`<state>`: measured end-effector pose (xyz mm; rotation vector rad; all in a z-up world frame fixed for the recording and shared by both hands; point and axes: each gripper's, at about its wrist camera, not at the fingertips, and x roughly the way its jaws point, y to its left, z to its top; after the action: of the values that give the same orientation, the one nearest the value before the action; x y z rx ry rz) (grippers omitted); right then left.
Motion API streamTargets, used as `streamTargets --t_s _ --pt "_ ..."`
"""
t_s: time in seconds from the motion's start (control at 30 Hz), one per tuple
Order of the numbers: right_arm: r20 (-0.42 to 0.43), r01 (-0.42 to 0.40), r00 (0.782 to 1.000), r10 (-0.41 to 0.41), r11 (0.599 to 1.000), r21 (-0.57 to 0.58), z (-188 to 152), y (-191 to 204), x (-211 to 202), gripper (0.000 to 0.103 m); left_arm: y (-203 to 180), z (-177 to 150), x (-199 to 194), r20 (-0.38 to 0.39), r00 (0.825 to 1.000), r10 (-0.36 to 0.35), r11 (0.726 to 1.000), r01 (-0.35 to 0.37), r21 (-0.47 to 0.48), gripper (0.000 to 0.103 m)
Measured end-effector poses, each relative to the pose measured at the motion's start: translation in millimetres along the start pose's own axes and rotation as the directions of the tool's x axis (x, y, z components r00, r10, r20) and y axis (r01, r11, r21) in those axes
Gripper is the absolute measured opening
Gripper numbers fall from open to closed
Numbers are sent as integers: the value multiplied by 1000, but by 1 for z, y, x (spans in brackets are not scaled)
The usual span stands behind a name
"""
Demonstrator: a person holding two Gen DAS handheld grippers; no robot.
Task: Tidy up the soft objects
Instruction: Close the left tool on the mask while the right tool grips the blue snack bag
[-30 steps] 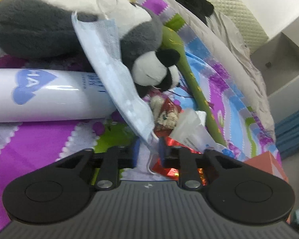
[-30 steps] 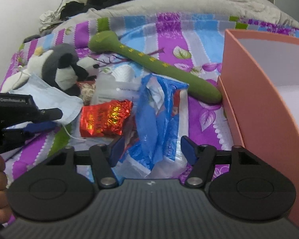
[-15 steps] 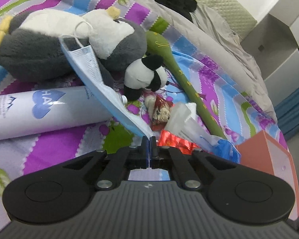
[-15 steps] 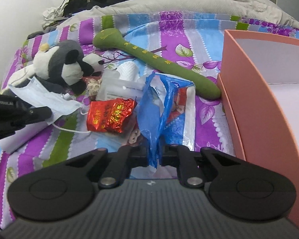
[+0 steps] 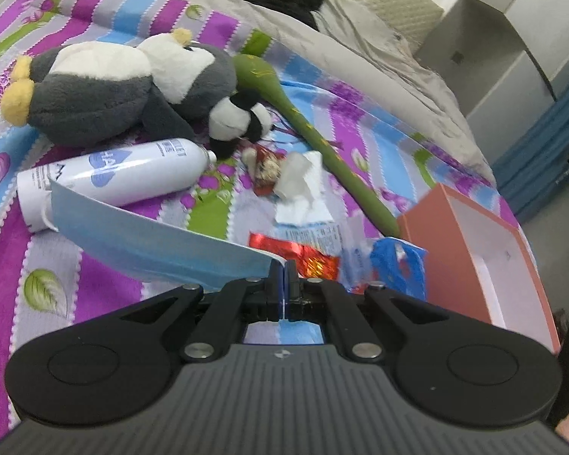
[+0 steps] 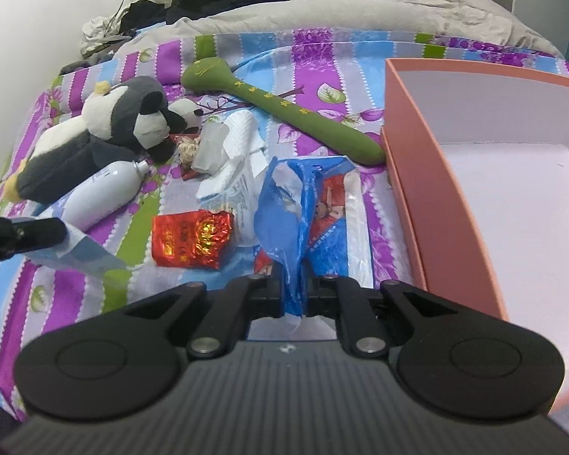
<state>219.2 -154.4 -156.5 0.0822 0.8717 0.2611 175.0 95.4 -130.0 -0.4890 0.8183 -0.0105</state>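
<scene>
Both grippers tilt downward, clamping face mask point(image 5: 151, 242) and blue bag point(image 6: 284, 204).

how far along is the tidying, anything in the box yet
Nothing done yet: the pink box shows only a bare white floor. In hand: left gripper pinches the blue face mask; right gripper pinches the blue plastic bag. Left: plush panda, green plush stick, red packet.

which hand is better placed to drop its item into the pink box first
Right, probably: the right gripper, shut on the blue plastic bag, sits beside the open pink cardboard box; the left gripper holds the blue face mask farther off.
</scene>
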Motion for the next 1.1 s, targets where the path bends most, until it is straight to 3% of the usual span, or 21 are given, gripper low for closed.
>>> streamTargets --t_s 0.33,0.67,0.7,0.73,0.8,0.93,1.1 --pt "-17 6 1000 -6 1000 -9 -31 0 -36 11 -7 -49 -23 -97 994 -58 997 62 41 1" --pt "-82 -10 997 12 1000 23 -63 -9 -51 13 24 -90 -24 -153 988 -35 995 20 -97 3" --pt "-86 -18 996 21 999 33 -65 -10 -50 14 26 -92 -24 -152 988 -34 993 16 -116 14" --pt "-92 -24 995 27 999 40 -66 -11 -49 16 30 -95 -24 -154 988 -23 990 1 -144 39" --pt "-100 -28 994 33 999 45 -66 -11 -47 20 35 -100 -27 -136 991 15 983 -39 -178 64" --pt "-105 -40 993 46 997 64 -67 -15 -45 43 44 -108 -30 -104 995 10 965 -36 -258 65" --pt "-107 -51 993 58 997 65 -69 -17 -41 43 54 -115 -26 -92 995 49 925 -80 -372 65"
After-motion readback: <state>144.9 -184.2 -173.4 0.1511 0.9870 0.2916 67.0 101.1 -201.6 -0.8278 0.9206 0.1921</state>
